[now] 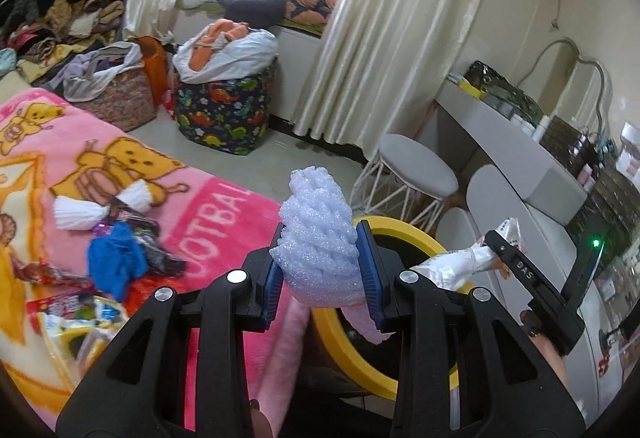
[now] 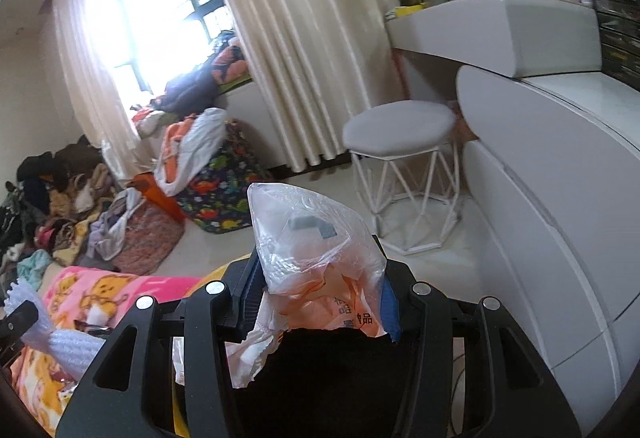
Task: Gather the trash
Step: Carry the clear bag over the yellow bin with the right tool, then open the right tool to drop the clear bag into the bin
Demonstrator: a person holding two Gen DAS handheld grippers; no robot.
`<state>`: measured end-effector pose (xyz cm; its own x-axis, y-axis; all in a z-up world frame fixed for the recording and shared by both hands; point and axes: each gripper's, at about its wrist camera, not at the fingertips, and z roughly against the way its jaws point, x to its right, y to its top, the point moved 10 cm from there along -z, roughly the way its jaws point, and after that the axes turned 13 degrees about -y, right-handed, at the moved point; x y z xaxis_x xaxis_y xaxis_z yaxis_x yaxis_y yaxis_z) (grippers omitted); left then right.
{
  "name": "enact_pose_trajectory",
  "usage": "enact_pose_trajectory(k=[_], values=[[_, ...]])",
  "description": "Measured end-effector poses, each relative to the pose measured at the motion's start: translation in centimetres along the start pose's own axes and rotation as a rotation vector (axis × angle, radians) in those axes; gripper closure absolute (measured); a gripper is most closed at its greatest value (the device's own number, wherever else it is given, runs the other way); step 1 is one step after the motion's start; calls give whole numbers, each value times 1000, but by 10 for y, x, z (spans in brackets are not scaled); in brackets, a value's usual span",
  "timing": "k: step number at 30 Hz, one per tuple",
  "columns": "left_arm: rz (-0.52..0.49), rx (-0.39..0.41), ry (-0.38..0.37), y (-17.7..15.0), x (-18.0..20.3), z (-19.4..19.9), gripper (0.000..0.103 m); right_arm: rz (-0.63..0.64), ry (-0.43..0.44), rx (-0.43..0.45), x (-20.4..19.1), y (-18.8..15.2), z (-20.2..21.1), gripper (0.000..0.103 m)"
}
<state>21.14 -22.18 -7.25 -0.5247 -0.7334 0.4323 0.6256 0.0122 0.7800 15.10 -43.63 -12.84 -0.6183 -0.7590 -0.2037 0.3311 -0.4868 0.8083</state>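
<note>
My left gripper [image 1: 320, 270] is shut on a white foam fruit net [image 1: 316, 234], held over the edge of a yellow-rimmed bin [image 1: 404, 234] beside the bed. My right gripper [image 2: 320, 286] is shut on a crumpled clear and orange plastic wrapper [image 2: 316, 258]; it also shows in the left wrist view [image 1: 508, 258], holding the wrapper [image 1: 460, 262] over the bin. More trash lies on the pink bear blanket [image 1: 120, 166]: a white pleated paper [image 1: 80, 210], a blue cloth scrap [image 1: 114, 258] and several snack wrappers [image 1: 76, 314].
A grey stool with white wire legs [image 2: 400, 130] stands near a white dresser [image 2: 560, 198] at right. A dinosaur-print basket [image 1: 224, 110] and a woven basket [image 1: 116, 98] full of clothes stand on the floor by the curtains [image 1: 400, 38].
</note>
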Motion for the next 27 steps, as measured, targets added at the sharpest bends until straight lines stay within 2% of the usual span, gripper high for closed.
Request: enact_pose_trajectory(k=[10, 13, 18, 20, 22, 23, 25, 26, 27], values=[[-54, -74, -23, -23, 23, -42, 75, 31, -127, 6, 28, -4, -15, 57], [-60, -92, -27, -31, 26, -52, 75, 36, -150, 5, 33, -5, -19, 56], [-54, -116, -24, -40, 23, -62, 74, 37, -140, -2, 31, -5, -23, 53], [-48, -121, -24, -44, 19, -64, 70, 32, -116, -9, 28, -6, -25, 49], [-38, -119, -24, -45, 15, -63, 56, 23, -97, -19, 23, -6, -25, 37], [-31, -115, -21, -45, 12, -62, 53, 19, -90, -22, 22, -7, -25, 35], [-16, -104, -16, -44, 6, -58, 38, 14, -80, -25, 20, -7, -24, 29], [-11, -95, -14, -43, 4, -55, 36, 12, -75, -26, 18, -6, -24, 28], [-8, -88, -9, -41, 1, -53, 28, 12, -69, -26, 16, -6, -23, 26]])
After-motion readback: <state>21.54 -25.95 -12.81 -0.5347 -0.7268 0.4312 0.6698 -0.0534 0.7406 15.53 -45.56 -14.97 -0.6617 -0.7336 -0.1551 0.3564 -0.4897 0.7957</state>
